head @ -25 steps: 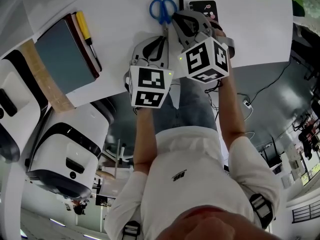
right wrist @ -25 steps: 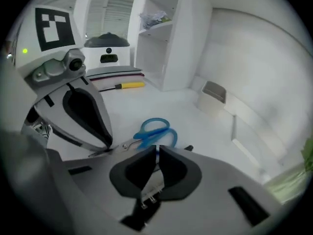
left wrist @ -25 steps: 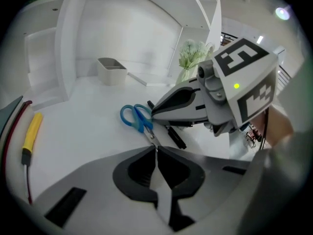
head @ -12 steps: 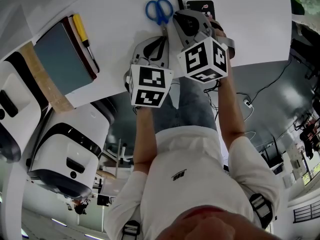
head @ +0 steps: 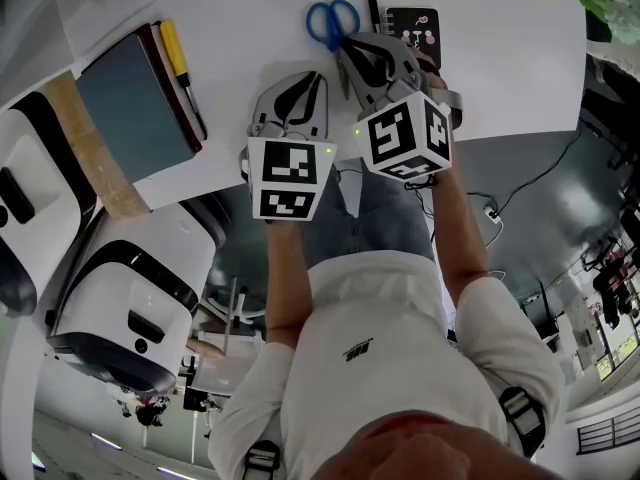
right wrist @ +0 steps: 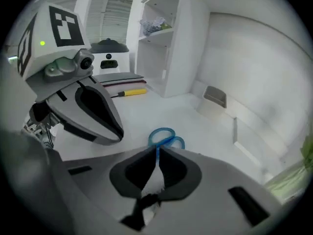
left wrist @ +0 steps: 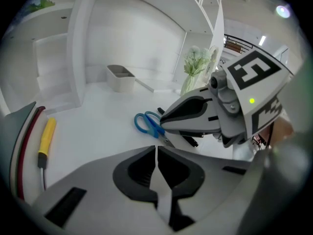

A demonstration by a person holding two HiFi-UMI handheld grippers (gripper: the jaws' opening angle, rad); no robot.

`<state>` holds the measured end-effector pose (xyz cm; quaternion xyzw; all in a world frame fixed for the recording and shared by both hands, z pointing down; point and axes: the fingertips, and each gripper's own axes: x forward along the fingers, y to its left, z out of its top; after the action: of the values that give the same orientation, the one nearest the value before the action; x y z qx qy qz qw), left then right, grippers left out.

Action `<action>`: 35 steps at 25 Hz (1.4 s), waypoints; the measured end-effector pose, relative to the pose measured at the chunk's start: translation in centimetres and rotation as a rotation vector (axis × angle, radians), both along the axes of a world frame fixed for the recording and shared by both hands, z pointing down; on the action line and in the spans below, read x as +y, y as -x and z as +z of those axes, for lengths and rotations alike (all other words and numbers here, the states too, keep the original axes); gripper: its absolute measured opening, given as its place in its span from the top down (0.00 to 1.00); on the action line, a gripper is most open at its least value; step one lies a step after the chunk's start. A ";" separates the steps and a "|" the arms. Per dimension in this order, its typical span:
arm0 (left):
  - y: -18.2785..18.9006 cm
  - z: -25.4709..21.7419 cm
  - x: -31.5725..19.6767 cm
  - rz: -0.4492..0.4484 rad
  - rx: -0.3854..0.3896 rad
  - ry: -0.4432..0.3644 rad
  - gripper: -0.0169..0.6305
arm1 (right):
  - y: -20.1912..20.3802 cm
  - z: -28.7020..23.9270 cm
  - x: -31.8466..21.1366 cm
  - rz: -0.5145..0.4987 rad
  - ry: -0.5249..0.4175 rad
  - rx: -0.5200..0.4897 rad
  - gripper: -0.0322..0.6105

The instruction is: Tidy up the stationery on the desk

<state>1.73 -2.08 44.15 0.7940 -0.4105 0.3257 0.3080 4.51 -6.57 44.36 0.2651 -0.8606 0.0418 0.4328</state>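
Jaws pressed together on both sides, nothing held. Head view: scissors flat on counter, handles just ahead of right gripper tips, left gripper beside and further back. Left gripper view: blades aimed back toward person, passing under right gripper. Right gripper view: blue handles just beyond closed slit, long axis in line with jaws. Right nearer.
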 end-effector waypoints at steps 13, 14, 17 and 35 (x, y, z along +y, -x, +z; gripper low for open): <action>8.4 -2.3 -0.5 -0.205 -0.008 -0.081 0.97 | 9.0 -1.1 0.9 -0.120 0.009 -0.073 0.93; 9.3 -2.2 -0.5 -0.227 -0.013 -0.083 0.97 | 9.7 -1.2 0.9 -0.132 0.008 -0.076 0.93; 11.8 -1.8 -0.2 -0.290 -0.034 -0.080 0.97 | 12.0 -1.3 1.0 -0.168 0.010 -0.085 0.93; 18.7 -1.1 0.1 -0.424 -0.081 -0.096 0.97 | 20.8 -0.3 1.2 -0.267 0.050 -0.135 0.93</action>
<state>-16.98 -1.97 43.04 0.6902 -0.5952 0.2653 0.3146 -16.25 -5.42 44.04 0.1341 -0.9141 0.0227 0.3820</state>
